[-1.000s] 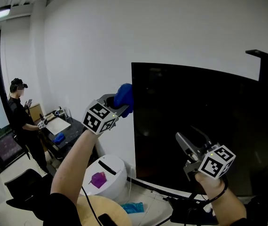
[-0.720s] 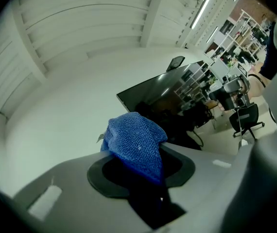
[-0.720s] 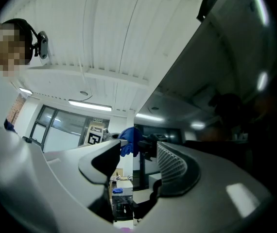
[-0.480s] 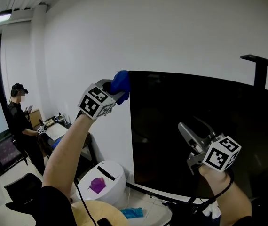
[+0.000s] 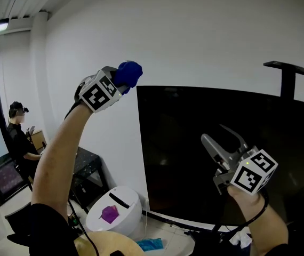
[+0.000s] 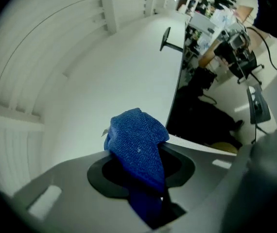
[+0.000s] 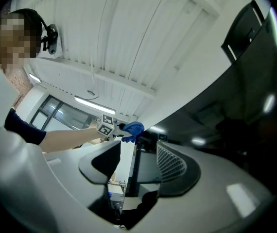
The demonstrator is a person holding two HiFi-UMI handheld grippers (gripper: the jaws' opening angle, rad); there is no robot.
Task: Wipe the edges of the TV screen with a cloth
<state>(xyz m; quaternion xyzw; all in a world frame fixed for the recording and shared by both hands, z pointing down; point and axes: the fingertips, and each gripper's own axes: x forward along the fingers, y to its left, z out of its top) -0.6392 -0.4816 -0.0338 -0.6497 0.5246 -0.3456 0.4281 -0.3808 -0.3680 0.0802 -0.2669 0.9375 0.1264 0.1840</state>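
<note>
Left gripper [image 5: 121, 81] with the blue cloth [image 5: 129, 73] has risen from beside the TV [image 5: 194, 143] left edge to above its top-left corner. Right gripper [image 5: 212, 133] has lifted slightly.

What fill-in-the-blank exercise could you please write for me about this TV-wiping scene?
1. The left hand-held gripper is shut on a ___ cloth.
2. In the head view, the cloth is near the top ___ corner of the TV screen.
3. The right hand-held gripper, in front of the screen, holds nothing, and its jaws are ___.

Missing words: blue; left; open.
</note>
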